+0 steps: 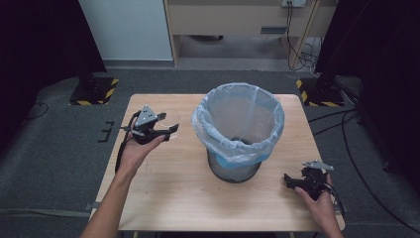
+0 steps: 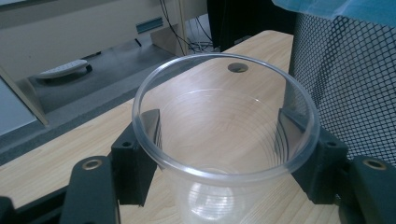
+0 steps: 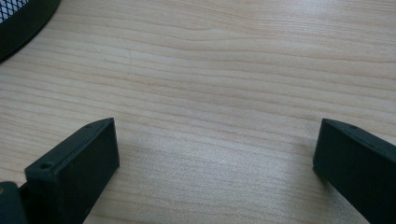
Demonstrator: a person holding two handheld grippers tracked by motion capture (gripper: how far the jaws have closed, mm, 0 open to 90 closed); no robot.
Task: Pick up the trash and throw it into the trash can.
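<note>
My left gripper (image 1: 167,130) has its black jaws closed on a clear cup (image 2: 224,135), one jaw at each side just under the rim. The cup is thin, see-through plastic with faint rings down its wall and a rolled lip, and its mouth faces the gripper camera. In the high view I can barely make it out as a pale shape off the jaw tips.

From that gripper the bin (image 1: 238,130) lies at about 3 o'clock, near but not touching; in the left gripper view its black mesh wall (image 2: 355,88) stands just beside the cup. Any move to drop the cup in turns on that: the bin's mouth sits higher than the cup, so I judge I must lift, then travel toward 3 o'clock. The left hand is the nearer one for it.

The bin is a round mesh can lined with a pale blue bag (image 1: 257,148) folded over its rim.

My right gripper (image 1: 293,180) rests at about 5 o'clock from the bin, jaws spread wide over bare wood, holding nothing. The table (image 1: 163,188) is light wood with fine grain.
</note>
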